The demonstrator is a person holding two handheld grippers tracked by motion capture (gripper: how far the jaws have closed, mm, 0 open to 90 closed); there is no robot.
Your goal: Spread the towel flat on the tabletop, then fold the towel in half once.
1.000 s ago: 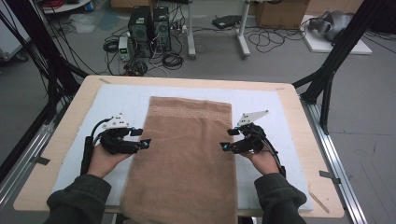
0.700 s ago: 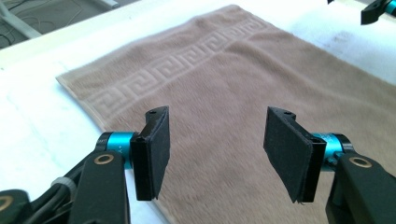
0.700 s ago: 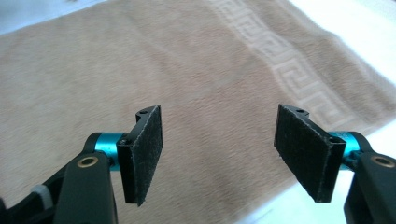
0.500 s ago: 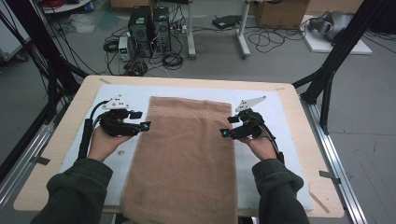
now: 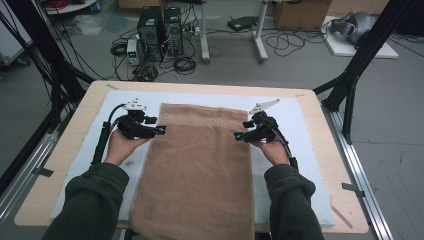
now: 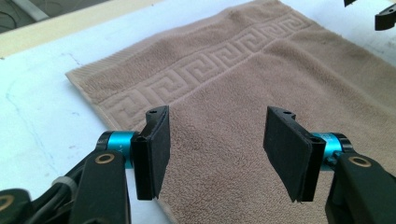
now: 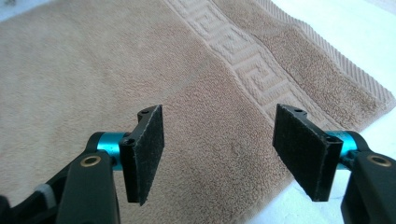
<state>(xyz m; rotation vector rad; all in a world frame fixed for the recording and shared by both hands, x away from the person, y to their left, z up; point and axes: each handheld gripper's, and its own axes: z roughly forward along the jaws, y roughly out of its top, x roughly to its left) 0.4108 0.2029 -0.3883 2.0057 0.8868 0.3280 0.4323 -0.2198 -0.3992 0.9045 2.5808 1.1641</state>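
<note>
place: we call it a lab | cues: computer towers point(image 5: 159, 27) on floor, tangled cables point(image 5: 187, 60), black rig frame point(image 5: 360, 65) (cardboard boxes point(image 5: 300, 12) behind) | wooden table point(image 5: 65, 165) with white mat point(image 5: 305, 130)

The worktop point(image 5: 310, 107) is viewed from above the person's side, looking forward and down. From each gripper view, the towel point(image 5: 200, 165) is seen close up, low along its tongs; its patterned far end is shared by all views.

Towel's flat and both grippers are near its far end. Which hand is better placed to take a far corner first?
Left, marginally. The left gripper sits at the towel edge, jaws open, with the far left corner close ahead. The right gripper is similarly open, slightly farther from its corner. Nearly even.
</note>
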